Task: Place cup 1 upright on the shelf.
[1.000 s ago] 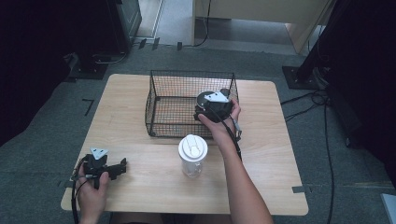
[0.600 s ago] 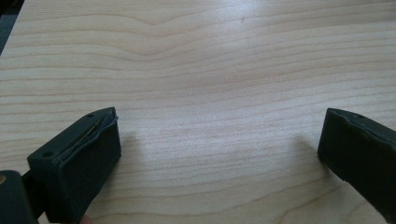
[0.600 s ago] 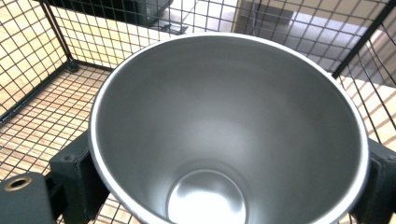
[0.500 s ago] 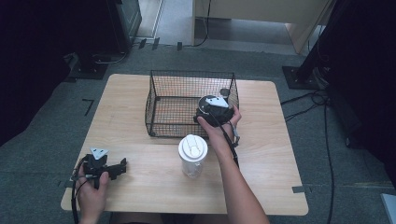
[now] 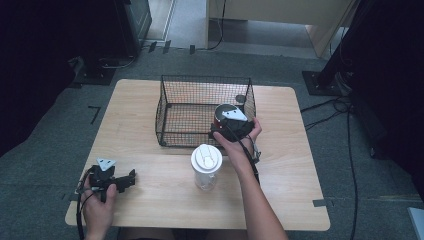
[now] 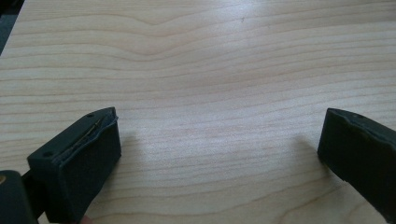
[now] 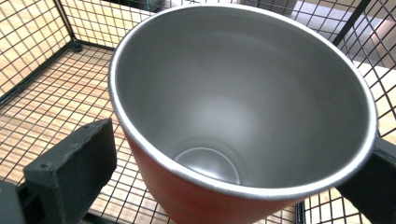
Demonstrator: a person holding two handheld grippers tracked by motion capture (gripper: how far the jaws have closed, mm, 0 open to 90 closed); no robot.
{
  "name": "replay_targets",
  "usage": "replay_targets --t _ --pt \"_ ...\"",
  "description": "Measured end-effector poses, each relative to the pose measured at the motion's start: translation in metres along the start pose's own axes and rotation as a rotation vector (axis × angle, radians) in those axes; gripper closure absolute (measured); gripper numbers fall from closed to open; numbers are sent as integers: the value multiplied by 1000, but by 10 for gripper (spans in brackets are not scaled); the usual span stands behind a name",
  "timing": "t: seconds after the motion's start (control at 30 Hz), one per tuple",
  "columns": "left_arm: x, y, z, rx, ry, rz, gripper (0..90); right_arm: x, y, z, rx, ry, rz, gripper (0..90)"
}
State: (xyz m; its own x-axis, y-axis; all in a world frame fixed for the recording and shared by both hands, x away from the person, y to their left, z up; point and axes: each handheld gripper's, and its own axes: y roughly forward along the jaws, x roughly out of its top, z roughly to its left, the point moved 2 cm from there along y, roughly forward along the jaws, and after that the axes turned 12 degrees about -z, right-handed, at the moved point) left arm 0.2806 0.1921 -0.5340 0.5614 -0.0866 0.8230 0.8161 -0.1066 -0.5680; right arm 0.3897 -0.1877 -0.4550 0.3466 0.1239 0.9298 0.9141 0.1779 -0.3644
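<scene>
Right gripper (image 5: pixel 231 125) hovering over wire basket (image 5: pixel 170 107) at its near right corner, jaws gripping red metal cup (image 7: pixel 243 121) by its sides, cup tilted, open mouth facing camera. Left gripper (image 5: pixel 107 179) resting at table (image 5: pixel 300 200) near left corner, jaws spread wide, holding nothing. White-lidded tumbler (image 5: pixel 206 165) standing just beside basket's near edge.

High view above the table (image 5: pixel 150 100) looking forward and down, left gripper view close on its wood, right gripper view close inside the basket (image 5: pixel 170 107).
</scene>
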Motion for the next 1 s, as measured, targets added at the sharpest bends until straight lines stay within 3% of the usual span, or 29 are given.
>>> replay_targets --t 0.63,1.0 --pt "0 0 0 1 0 -1 0 4 -33 -10 58 -1 -62 0" --pt "0 0 0 1 -2 -2 0 12 -60 -27 61 19 -120 0"
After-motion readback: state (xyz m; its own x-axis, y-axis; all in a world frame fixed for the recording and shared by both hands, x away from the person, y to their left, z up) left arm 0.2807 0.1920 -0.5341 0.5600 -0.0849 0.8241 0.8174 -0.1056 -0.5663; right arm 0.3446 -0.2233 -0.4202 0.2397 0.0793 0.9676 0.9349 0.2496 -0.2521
